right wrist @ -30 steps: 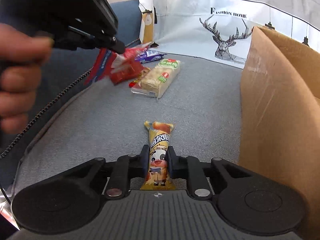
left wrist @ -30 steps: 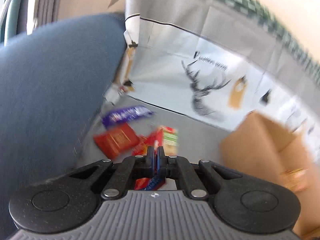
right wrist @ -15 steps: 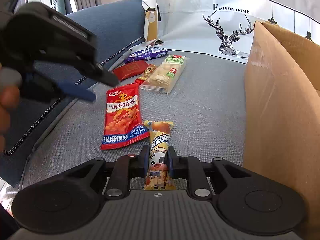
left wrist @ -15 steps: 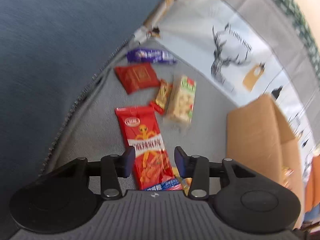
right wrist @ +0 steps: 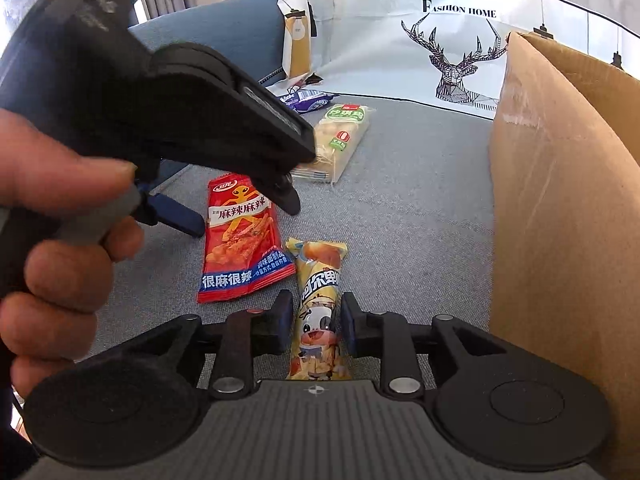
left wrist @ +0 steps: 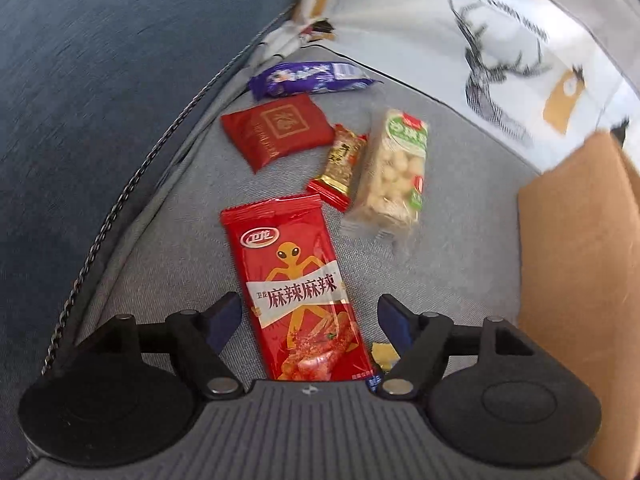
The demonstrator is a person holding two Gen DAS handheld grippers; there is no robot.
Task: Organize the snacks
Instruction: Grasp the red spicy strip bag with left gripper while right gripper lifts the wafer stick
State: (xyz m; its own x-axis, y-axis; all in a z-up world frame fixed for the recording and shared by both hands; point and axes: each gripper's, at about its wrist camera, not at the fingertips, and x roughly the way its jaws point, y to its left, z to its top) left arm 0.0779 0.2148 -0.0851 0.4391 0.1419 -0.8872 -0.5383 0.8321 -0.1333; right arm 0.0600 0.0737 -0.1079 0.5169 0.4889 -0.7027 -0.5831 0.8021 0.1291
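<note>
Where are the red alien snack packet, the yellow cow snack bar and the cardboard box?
red alien snack packet [left wrist: 298,292], left wrist view, middle of its front.
yellow cow snack bar [right wrist: 318,312], right wrist view, cow picture.
cardboard box [right wrist: 560,216], right wrist view, outer wall.

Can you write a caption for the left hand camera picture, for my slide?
Left gripper, jaws opening, above a red spicy snack packet lying on the grey sofa seat.

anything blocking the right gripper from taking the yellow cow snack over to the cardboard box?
Nothing visible. The yellow cow snack lies between the right gripper fingers, whose jaws are opening. Bare grey cushion separates it from the cardboard box. The red spicy-strip packet lies on the opposite side.
</note>
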